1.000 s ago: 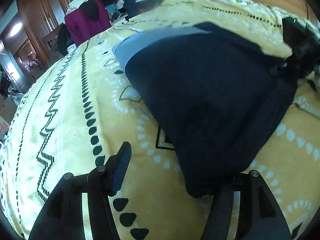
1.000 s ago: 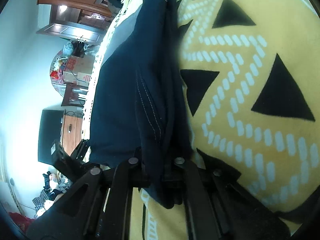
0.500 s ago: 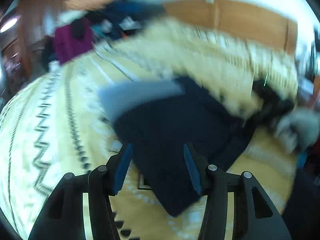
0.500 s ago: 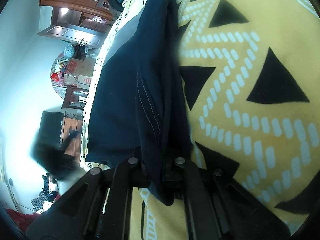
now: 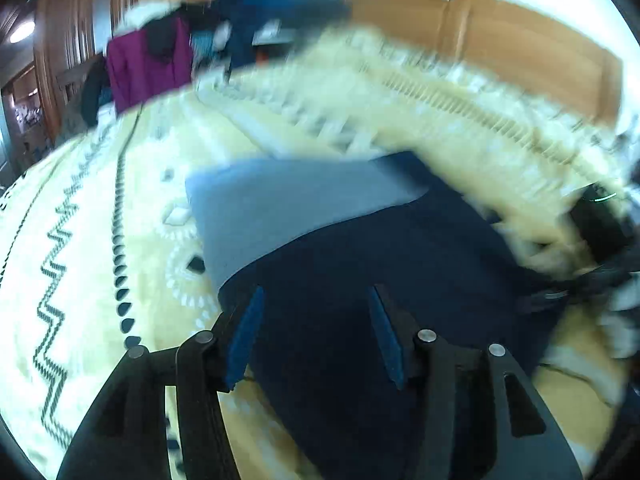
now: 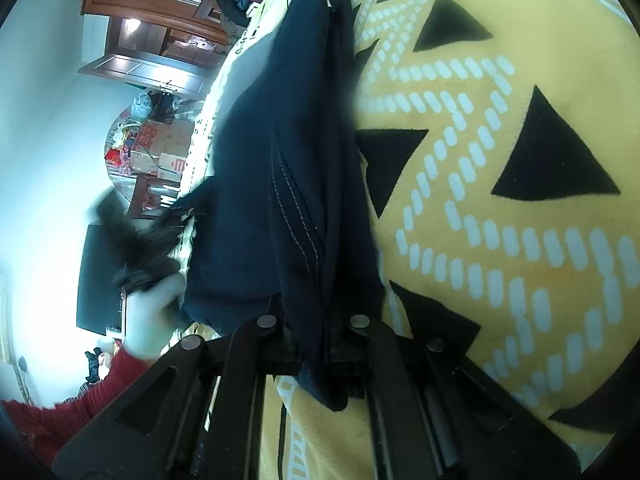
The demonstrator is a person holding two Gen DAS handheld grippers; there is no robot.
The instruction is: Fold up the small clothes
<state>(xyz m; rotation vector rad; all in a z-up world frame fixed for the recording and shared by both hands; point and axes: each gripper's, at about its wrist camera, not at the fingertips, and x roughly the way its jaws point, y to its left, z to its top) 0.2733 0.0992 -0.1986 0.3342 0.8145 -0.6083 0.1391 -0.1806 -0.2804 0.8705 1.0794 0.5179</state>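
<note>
Left wrist view (motion-blurred): the left gripper (image 5: 316,332) hovers with its jaws spread wide over a dark navy garment (image 5: 400,264) with a grey band (image 5: 280,208), lying on a yellow patterned blanket (image 5: 80,260). Right wrist view: the right gripper (image 6: 318,330) is clamped on the garment's near bunched edge; a white-gloved hand (image 6: 150,320) shows far left.

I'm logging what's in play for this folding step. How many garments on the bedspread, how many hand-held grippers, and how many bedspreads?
Dark navy garment with a grey panel: 1
Hand-held grippers: 2, the left hand-held gripper open over the garment, the right hand-held gripper shut on its edge
Yellow patterned bedspread: 1
Total: 4
</note>
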